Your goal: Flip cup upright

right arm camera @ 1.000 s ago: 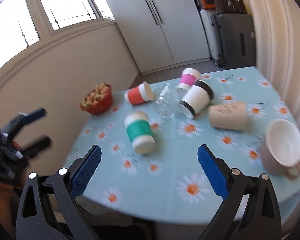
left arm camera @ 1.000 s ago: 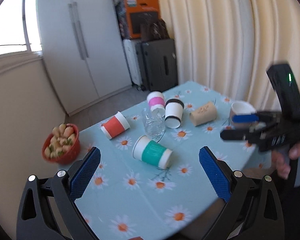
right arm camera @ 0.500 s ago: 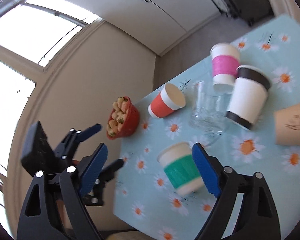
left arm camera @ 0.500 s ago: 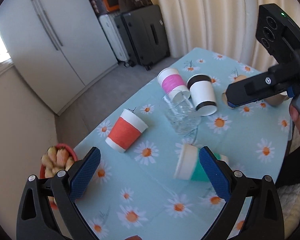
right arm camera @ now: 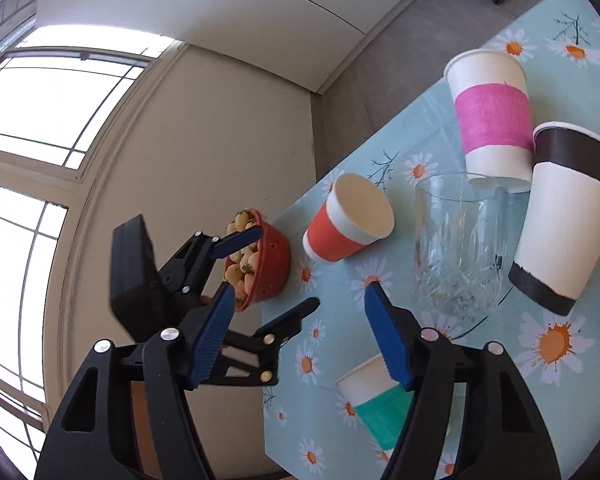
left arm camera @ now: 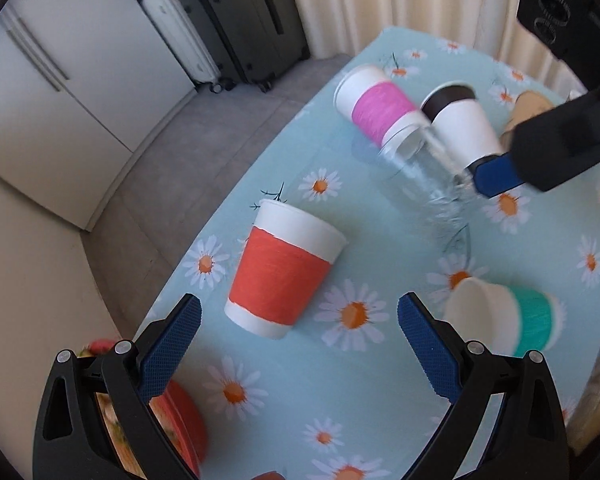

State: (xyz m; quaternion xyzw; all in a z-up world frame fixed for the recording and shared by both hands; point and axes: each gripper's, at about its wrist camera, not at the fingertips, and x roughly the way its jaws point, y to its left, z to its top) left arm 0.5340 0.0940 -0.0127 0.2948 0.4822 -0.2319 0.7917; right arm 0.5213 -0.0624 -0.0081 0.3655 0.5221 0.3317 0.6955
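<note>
Several cups lie on their sides on the daisy-print table (left arm camera: 284, 404). An orange-banded paper cup (left arm camera: 282, 278) lies just ahead of my open, empty left gripper (left arm camera: 298, 332); it also shows in the right wrist view (right arm camera: 346, 226). A green-banded cup (left arm camera: 504, 320) lies to its right. A pink-banded cup (left arm camera: 378, 108), a black-banded cup (left arm camera: 462, 122) and a clear glass (left arm camera: 424, 160) lie farther back. My right gripper (right arm camera: 300, 328) is open and empty above the table's edge, with the glass (right arm camera: 460, 244) and the green cup (right arm camera: 376, 400) near it.
A red bowl of food (right arm camera: 256, 260) sits at the table's near-left corner, by the left gripper (right arm camera: 268, 268) as seen from the right. A tan cup (left arm camera: 528, 110) lies at the far right. White cupboards, suitcases and a curtain stand beyond the table.
Both grippers have moved in closer over the table. The left one now faces the orange cup at close range; the right one has swung toward the glass and green cup.
</note>
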